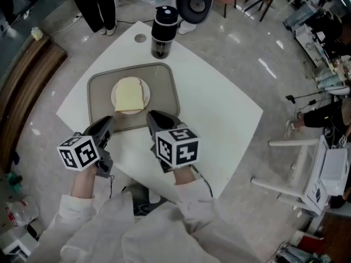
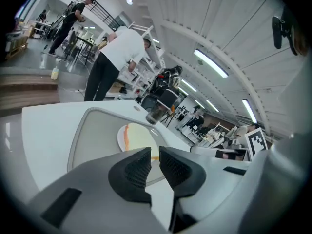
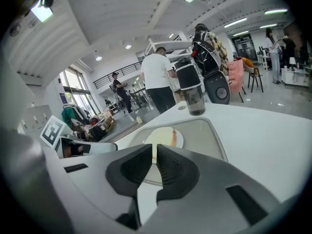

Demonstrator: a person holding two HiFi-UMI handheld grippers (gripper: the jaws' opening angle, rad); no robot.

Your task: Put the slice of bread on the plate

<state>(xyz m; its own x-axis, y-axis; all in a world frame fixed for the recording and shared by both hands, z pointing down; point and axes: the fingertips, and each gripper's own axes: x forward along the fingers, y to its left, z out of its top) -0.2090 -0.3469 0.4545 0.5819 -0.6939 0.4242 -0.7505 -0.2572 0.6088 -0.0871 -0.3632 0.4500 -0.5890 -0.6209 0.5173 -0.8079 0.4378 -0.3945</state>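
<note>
Bread is on the plate, lying flat. It covers most of it, only a thin white rim shows at the sides

Plate sits mid tray, tray lies on the white table

Black tumbler stands upright on the table just past the tray's far edge, apart from it

Your left gripper: jaws almost together with just a thin slit, nothing in it. It's at the tray's near left corner with tips aimed toward the plate, well short of the bread

Your right gripper: same, jaws narrow and empty. Tips are over the tray's near edge, just short of the plate. Can't tell if either gripper touches the tray

The grippers are side by side, near each other, not touching. Both marker cubes face up at the head camera

Both gripper views look across the tray at the bread, and its crust edge shows orange-brown. The tumbler is behind it in both

Beyond the table a person in a white top bends over a bench
</note>
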